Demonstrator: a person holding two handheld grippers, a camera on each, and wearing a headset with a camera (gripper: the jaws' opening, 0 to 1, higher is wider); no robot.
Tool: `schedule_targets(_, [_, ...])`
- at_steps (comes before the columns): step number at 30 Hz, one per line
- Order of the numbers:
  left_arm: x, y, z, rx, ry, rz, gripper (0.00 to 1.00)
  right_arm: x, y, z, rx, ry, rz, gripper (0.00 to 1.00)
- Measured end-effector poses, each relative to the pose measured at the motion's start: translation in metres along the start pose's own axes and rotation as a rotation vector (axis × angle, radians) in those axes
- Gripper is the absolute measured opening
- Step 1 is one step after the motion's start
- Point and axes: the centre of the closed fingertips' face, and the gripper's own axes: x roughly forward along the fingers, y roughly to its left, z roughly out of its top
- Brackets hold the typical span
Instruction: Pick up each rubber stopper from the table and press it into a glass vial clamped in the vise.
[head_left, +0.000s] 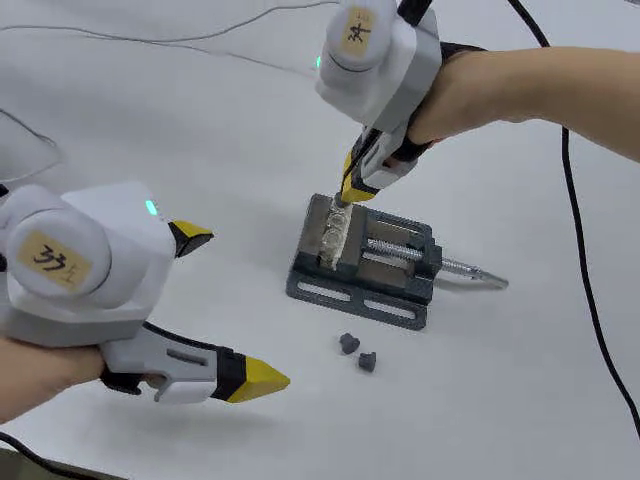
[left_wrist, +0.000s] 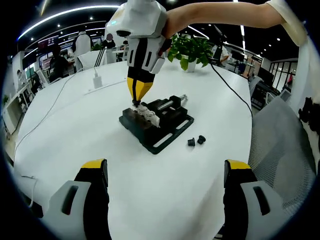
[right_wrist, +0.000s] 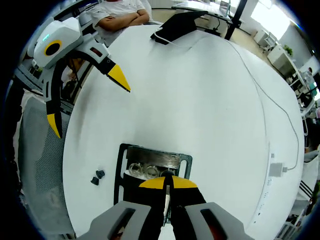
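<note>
- Left gripper (head_left: 237, 307), lower left of the head view and nearest the camera: jaws wide apart, nothing between them. Held low over the bench (head_left: 200, 120), tips pointing right toward the vise.
- Vise (head_left: 385, 275), centre of the frame: glass vials (head_left: 333, 238) clamped in a row at its left end. How many are already stoppered cannot be told.
- Two rubber stoppers (head_left: 358, 352) lie loose on the bench just below the vise, side by side and untouched.
- Progress, by judgement: mid-task, with at least these two left to pick up and press in.
- Right gripper (head_left: 352, 185): comes steeply down from the upper right, forearm entering from the right edge, tips at the vials' tops. Jaws together; whether a stopper sits between them is hidden.
</note>
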Motion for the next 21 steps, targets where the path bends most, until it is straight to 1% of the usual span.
schedule_targets(1, [-0.0006, 0.0002, -0.0003, -0.001, 0.000, 0.003, 0.96, -0.0002, 0.0014, 0.0001, -0.007, -0.001, -0.003, 0.00])
schedule_targets(3, [-0.0017, -0.0001, -0.0008, -0.001, 0.001, 0.006, 0.96, 0.0002, -0.0017, 0.0013, -0.008, 0.000, -0.003, 0.00])
schedule_targets(7, [-0.0046, 0.0003, -0.0014, -0.005, -0.002, 0.015, 0.96, -0.0003, 0.0000, 0.0018, -0.021, 0.001, 0.000, 0.00])
schedule_targets(18, [-0.0072, 0.0043, -0.0021, -0.005, 0.002, 0.030, 0.96, -0.0009, 0.0021, 0.0031, -0.002, -0.023, 0.001, 0.00])
schedule_targets(21, [-0.0070, 0.0052, -0.0003, -0.003, 0.000, 0.032, 0.96, -0.0011, 0.0013, 0.0023, 0.003, -0.029, -0.006, 0.00])
